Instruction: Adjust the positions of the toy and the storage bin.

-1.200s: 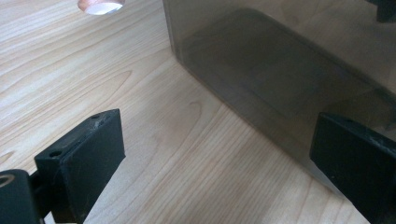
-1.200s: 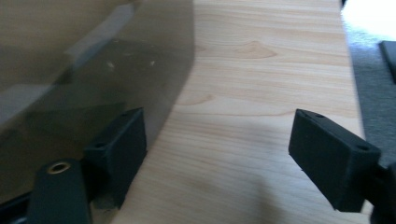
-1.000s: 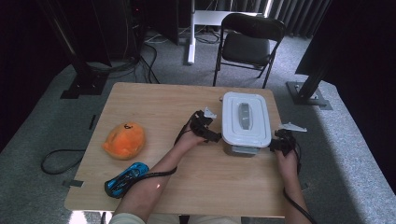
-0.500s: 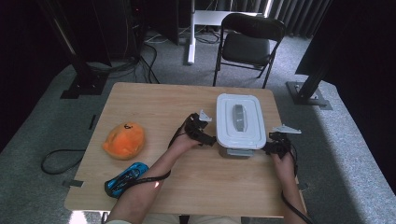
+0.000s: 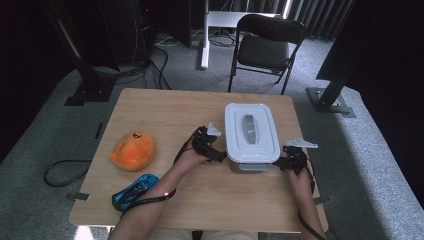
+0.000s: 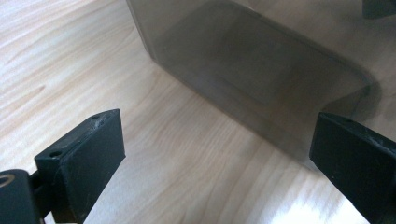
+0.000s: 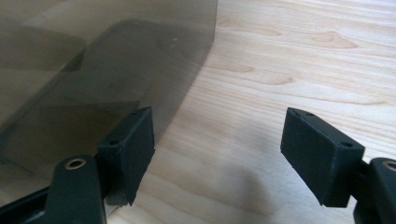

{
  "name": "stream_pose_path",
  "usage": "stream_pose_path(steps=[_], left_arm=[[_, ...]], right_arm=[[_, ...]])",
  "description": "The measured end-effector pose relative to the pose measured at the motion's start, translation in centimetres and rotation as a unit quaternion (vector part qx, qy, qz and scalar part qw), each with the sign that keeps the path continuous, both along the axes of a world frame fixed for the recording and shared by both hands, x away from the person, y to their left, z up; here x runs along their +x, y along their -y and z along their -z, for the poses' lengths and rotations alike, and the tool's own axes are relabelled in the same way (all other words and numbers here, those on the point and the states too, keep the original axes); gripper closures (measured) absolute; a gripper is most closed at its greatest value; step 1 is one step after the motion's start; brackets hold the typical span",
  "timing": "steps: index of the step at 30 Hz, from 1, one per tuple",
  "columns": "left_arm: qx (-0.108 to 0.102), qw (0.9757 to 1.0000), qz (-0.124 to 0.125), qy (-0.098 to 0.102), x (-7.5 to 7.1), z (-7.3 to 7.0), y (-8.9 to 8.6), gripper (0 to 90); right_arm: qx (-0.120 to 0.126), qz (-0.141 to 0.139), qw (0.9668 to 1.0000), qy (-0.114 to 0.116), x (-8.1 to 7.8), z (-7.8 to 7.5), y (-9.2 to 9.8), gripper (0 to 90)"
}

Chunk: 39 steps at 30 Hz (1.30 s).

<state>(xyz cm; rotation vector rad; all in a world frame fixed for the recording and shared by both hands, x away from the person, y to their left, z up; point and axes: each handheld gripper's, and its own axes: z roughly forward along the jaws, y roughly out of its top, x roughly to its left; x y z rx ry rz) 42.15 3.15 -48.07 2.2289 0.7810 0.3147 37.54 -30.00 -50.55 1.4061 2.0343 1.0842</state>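
A: Flanking the grey plastic lidded container (image 5: 251, 136), at table's 3 o'clock: left gripper (image 5: 216, 153) and right gripper (image 5: 286, 162) both released, holding nothing.

B: Keep your jaws level with its walls; squeeze evenly.

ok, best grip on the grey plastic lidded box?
Probably a two-handed grip on the grey plastic lidded box: left gripper and right gripper squeeze its long side walls near the front corners. It is too wide for one jaw span, and both grippers flank it, open.
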Motion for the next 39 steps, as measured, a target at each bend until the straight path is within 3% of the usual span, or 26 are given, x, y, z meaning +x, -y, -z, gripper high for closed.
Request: stream_pose_path(steps=[6, 14, 16, 19, 22, 25, 27, 30, 33, 39], left_arm=[[0.011, 0.9998, 0.013, -0.006, -1.0, 0.3, -0.6, 3.8], [-0.003, 1.0000, 0.004, -0.006, -1.2, 1.4, -1.4, 3.7], [0.000, 0.9999, -0.008, -0.007, -0.9, 1.9, -1.5, 3.7], [0.005, 0.9996, -0.024, -0.010, -0.2, 2.6, -2.0, 3.7], [-0.001, 0.9992, -0.037, -0.016, 0.6, 2.8, -2.3, 3.7], [-0.014, 0.9989, -0.040, -0.019, 1.4, 2.9, -2.5, 3.7], [-0.009, 0.9989, -0.041, -0.022, 2.0, 3.0, -2.4, 3.7], [-0.007, 0.9989, -0.042, -0.021, 2.7, 2.8, -2.1, 3.7], [-0.016, 0.9986, -0.048, -0.015, 3.2, 2.4, -1.7, 3.7], [-0.020, 0.9984, -0.053, -0.004, 3.6, 1.6, -1.3, 3.7]], right_arm=[[0.007, -0.010, 0.9999, 0.005, -1.3, 0.0, -0.5, 25.7], [0.010, -0.015, 0.9998, 0.001, -2.0, 0.2, -0.7, 21.6], [0.016, -0.015, 0.9998, -0.004, -1.7, 0.4, -0.5, 19.8], [-0.003, -0.006, 0.9999, -0.012, -0.9, 0.8, -0.5, 18.8], [-0.005, 0.006, 0.9998, -0.020, 0.2, 1.2, -0.2, 18.1], [0.007, 0.016, 0.9995, -0.025, 1.5, 1.4, 0.3, 18.1], [0.022, 0.020, 0.9993, -0.025, 2.3, 1.3, 0.6, 18.0], [0.031, 0.023, 0.9990, -0.023, 3.1, 1.0, 0.8, 18.0], [0.022, 0.029, 0.9991, -0.023, 4.2, 0.4, 0.9, 18.1], [0.023, 0.019, 0.9994, -0.021, 4.6, 0.0, 0.5, 17.4]])
